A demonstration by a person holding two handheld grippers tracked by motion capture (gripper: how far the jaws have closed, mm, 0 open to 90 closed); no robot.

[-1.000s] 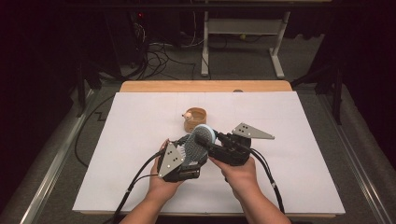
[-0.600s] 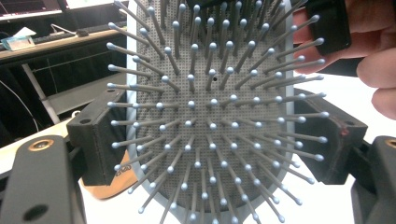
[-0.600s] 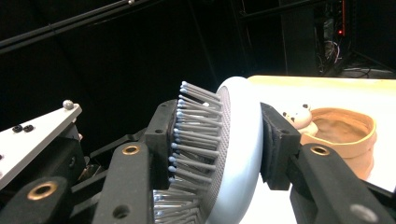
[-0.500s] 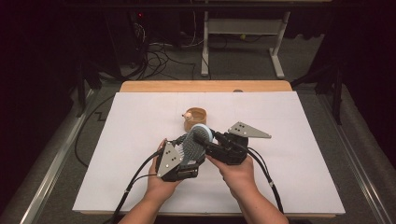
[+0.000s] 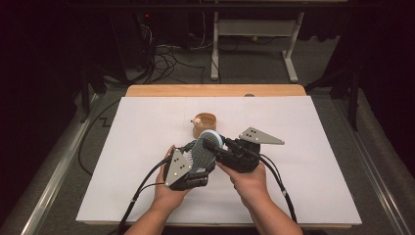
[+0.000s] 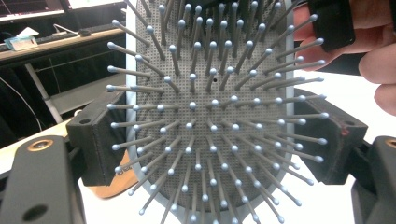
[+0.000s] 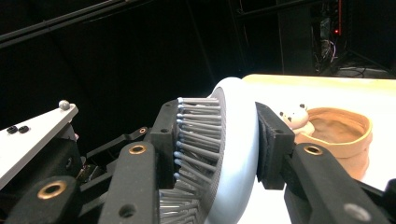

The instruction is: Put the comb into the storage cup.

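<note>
**High view: hairbrush held between both grippers, handover in progress**

In the high view, the hairbrush [image 5: 203,152] is held clear of the white table sheet [image 5: 313,196], just on the person's side of the tan bowl [image 5: 205,123], which serves as the landmark here. The left gripper [image 5: 195,155] is clamped across the brush head; in the left gripper view its pads are seen pressed against both edges of the bristle pad [image 6: 210,121]. The right gripper [image 5: 211,143] is placed on the end of the brush nearest the bowl. Its jaws have just been closing, and in the right gripper view one pad is seated against the pale blue back [image 7: 236,140] and the other against the bristle side, so a grip on the brush is established by it as well.

The pick-up is judged complete, and the second grip is judged made. What is left is judged to be the release by one gripper and the placing of the brush, possibly at the bowl. A small bear figure [image 7: 294,119] is seen at the bowl's rim and is untouched.
</note>
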